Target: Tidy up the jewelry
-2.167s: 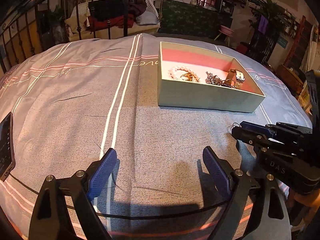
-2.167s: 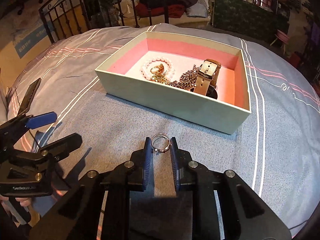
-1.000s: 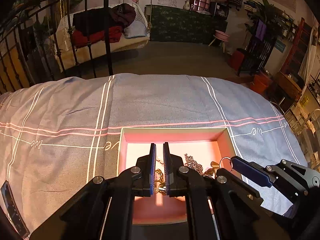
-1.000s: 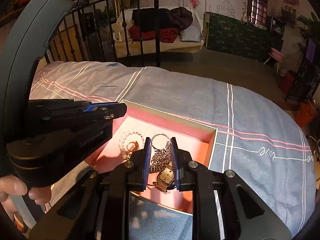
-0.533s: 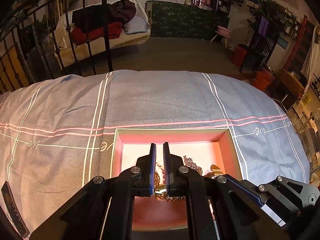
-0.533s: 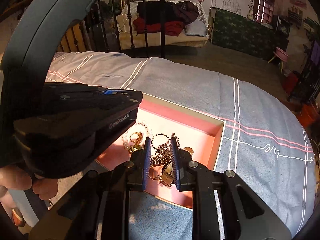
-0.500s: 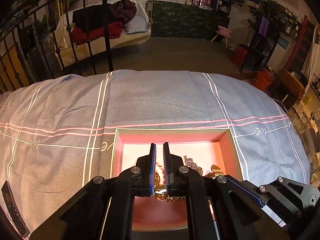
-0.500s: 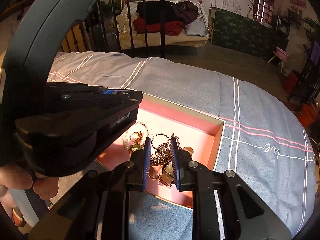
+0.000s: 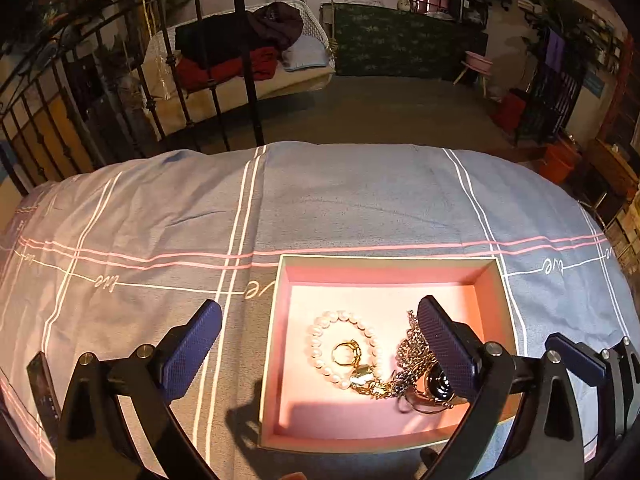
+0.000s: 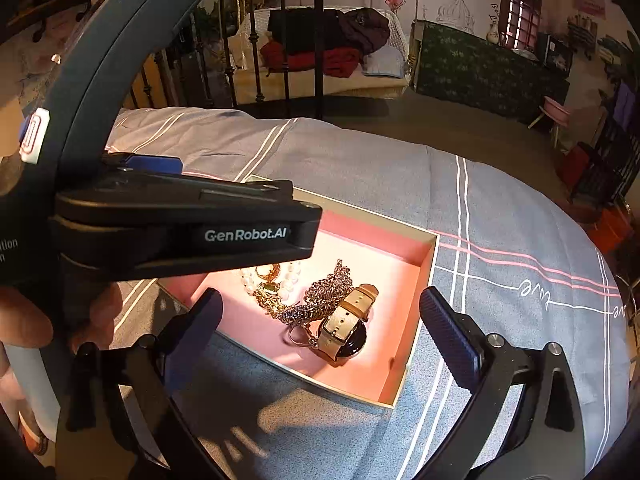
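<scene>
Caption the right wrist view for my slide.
Open right claw above a pink-lined box holding a watch, chains and pearls, left claw alongside.

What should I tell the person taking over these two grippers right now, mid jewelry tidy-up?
Left gripper: open, empty, above the box.
Right gripper: open, empty, also above the box.
Box, pink inside, sits on the striped bedspread.
Inside it: pearl bracelet, gold ring, tangled chains, watch with tan strap, and a thin silver ring beside the watch.
Done: all the jewelry in view is in the box.
Left: no loose pieces visible on the bedspread; the chains lie tangled, so sorting them may remain.
</scene>
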A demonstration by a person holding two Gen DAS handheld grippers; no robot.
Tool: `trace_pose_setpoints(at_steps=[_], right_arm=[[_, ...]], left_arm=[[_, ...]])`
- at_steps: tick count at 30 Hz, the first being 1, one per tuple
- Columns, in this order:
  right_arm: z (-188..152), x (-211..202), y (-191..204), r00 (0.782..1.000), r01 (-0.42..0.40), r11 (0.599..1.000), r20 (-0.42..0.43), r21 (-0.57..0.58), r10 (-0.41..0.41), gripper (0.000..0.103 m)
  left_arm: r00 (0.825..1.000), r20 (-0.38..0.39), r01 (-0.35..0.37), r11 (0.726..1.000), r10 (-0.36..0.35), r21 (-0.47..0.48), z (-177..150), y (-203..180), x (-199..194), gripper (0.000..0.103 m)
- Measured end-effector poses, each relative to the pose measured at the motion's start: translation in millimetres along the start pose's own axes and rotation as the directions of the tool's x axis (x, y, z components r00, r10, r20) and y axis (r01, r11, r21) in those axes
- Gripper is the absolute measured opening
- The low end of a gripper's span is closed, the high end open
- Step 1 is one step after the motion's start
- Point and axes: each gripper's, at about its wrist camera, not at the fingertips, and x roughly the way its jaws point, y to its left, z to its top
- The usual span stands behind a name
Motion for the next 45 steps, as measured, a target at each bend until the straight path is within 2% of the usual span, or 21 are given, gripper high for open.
trace_pose_setpoints(at_steps=[3, 6, 9, 11, 14, 17, 24, 33, 45], right_arm=[[-7, -12, 0, 0.999, 0.036, 0.999, 0.031, 0.012, -0.036, 0.097], [-26, -40, 2, 0.99, 0.072, 0.997, 0.117, 0.025, -0.074, 0.097], [-46, -67, 5, 0.974, 0.127, 0.991, 0.186, 0.037, -0.132, 0.097], [-57, -80, 5, 0.967, 0.134, 0.99, 0.211, 0.051, -0.142, 0.097], [-66, -95, 3, 0.961, 0.152, 0.986, 0.224, 0.065, -0.163, 0.097], [-71, -108, 1, 0.958, 0.157, 0.984, 0.229, 0.083, -0.173, 0.097], [-91, -143, 2, 0.944, 0.161, 0.978, 0.27, 0.129, -0.191, 0.097], [-99, -158, 0, 0.931, 0.173, 0.972, 0.296, 0.158, -0.214, 0.097], [-95, -164, -1, 0.926, 0.177, 0.973, 0.309, 0.148, -0.216, 0.097]], left_arm=[[0.996, 0.084, 0.004, 1.0, -0.005, 0.017, -14, 3, -27, 0.096], [0.982, 0.18, 0.044, 0.999, -0.047, 0.018, -36, 8, -65, 0.096], [0.968, 0.234, 0.09, 0.996, -0.092, 0.019, -63, 13, -97, 0.096], [0.96, 0.252, 0.124, 0.992, -0.122, 0.009, -78, 18, -112, 0.096], [0.956, 0.262, 0.143, 0.99, -0.136, -0.006, -95, 22, -127, 0.096], [0.958, 0.262, 0.125, 0.992, -0.117, -0.012, -105, 24, -136, 0.096], [0.956, 0.267, 0.129, 0.992, -0.123, -0.006, -121, 24, -153, 0.096], [0.951, 0.283, 0.12, 0.992, -0.123, 0.027, -124, 15, -161, 0.096], [0.957, 0.269, 0.109, 0.994, -0.111, 0.025, -123, 13, -160, 0.096]])
